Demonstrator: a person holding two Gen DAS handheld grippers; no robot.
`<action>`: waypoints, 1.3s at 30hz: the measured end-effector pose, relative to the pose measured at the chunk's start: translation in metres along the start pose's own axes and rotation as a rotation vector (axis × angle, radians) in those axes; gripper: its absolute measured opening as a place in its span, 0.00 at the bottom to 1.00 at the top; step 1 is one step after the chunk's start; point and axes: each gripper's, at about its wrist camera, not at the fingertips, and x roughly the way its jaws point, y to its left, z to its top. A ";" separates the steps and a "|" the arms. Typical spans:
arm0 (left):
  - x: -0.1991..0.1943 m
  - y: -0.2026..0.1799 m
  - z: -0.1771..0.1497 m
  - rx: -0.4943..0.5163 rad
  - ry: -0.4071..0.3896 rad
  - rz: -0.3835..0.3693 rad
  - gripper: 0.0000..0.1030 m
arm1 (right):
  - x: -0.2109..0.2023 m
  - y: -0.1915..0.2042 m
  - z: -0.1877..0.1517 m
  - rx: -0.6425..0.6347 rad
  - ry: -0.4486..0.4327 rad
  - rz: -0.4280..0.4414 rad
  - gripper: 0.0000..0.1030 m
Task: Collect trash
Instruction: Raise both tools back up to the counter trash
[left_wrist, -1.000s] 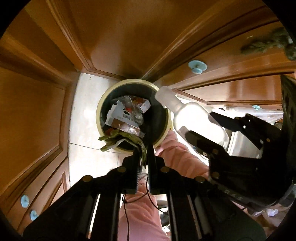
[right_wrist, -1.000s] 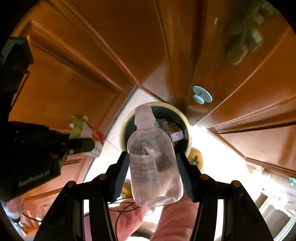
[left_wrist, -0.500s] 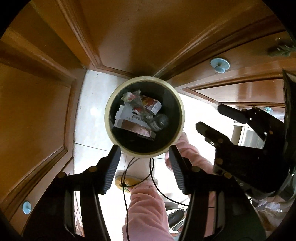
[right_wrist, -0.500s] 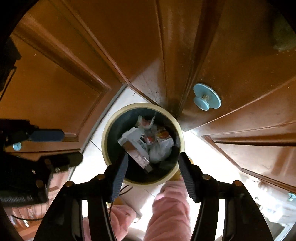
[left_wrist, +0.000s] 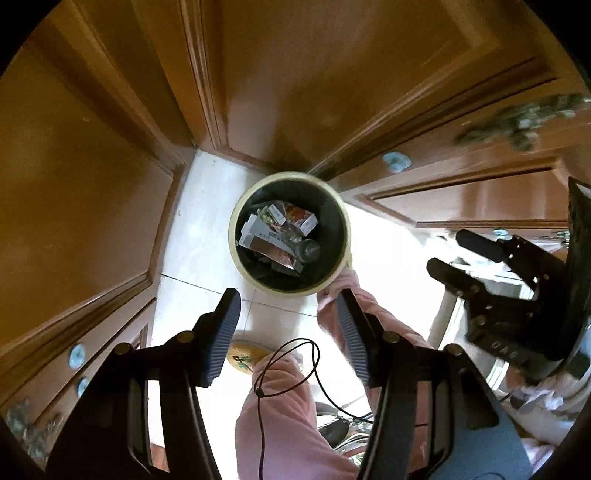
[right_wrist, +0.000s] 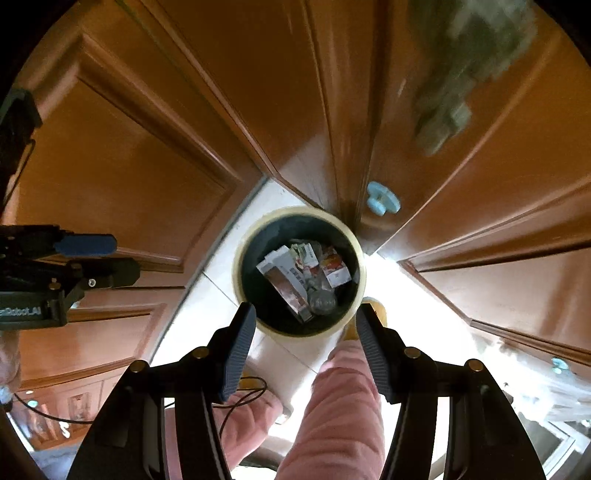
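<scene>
Both grippers were held high above the trash bin (left_wrist: 236, 236), pointing down; the left gripper (left_wrist: 286, 332) and the right gripper (right_wrist: 304, 345) stood wide apart with nothing between their pads; the clear bottle (right_wrist: 322, 301) and cartons (right_wrist: 286, 277) lay inside the bin, on the floor at the cabinet corner. The next pickup would best be approached with fingers kept spread and the cable (left_wrist: 288, 365) kept clear.

The only lettering legible enough to read stands in white on the side of the left gripper (right_wrist: 122, 258), ending in "robot_AI", while the print on the cartons (right_wrist: 284, 275) in the bin (right_wrist: 236, 273) is too small to read.
</scene>
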 end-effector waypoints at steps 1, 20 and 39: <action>-0.012 -0.002 -0.002 -0.001 -0.012 0.000 0.50 | -0.015 0.001 0.001 -0.005 -0.013 0.004 0.56; -0.240 -0.054 0.006 0.077 -0.302 0.004 0.50 | -0.276 0.025 0.039 -0.076 -0.294 0.060 0.56; -0.351 -0.115 0.106 0.090 -0.505 0.143 0.57 | -0.411 -0.050 0.141 -0.027 -0.526 0.121 0.56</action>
